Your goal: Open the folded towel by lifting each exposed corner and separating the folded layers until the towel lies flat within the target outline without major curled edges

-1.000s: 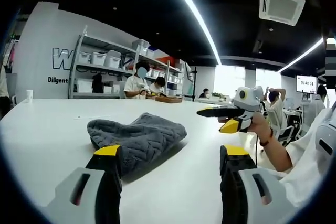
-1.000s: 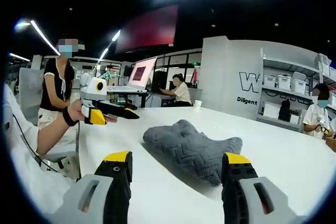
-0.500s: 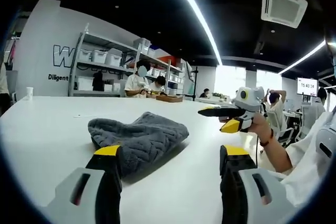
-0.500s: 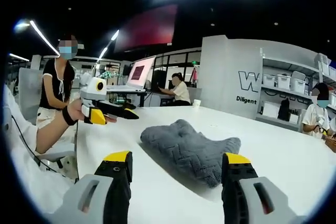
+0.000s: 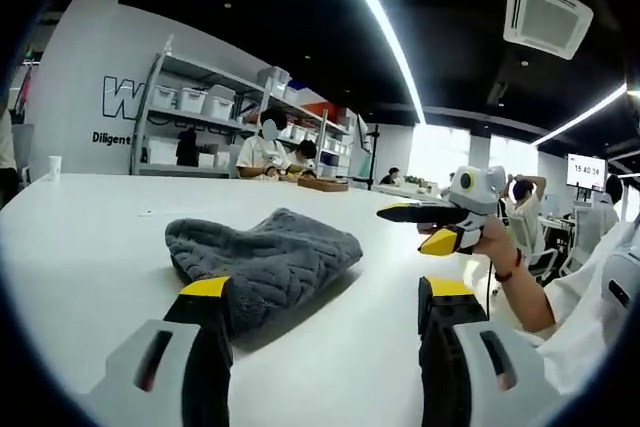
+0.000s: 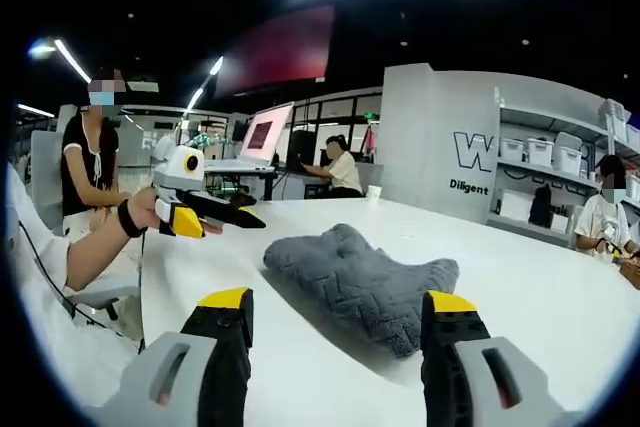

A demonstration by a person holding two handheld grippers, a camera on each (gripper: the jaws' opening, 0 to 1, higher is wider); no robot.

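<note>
Grey knitted towel [image 5: 262, 259] bunched on white desk [image 5: 80, 247]: soft, light, floppy; best pinched at an exposed corner. Left claw [image 5: 325, 292] and right claw [image 6: 333, 302] both spread wide, empty.

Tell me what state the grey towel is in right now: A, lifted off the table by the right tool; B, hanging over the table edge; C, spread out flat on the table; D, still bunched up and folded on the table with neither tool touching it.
D: the grey towel lies bunched in folds on the white table, with the open left tool and open right tool both short of it.
</note>
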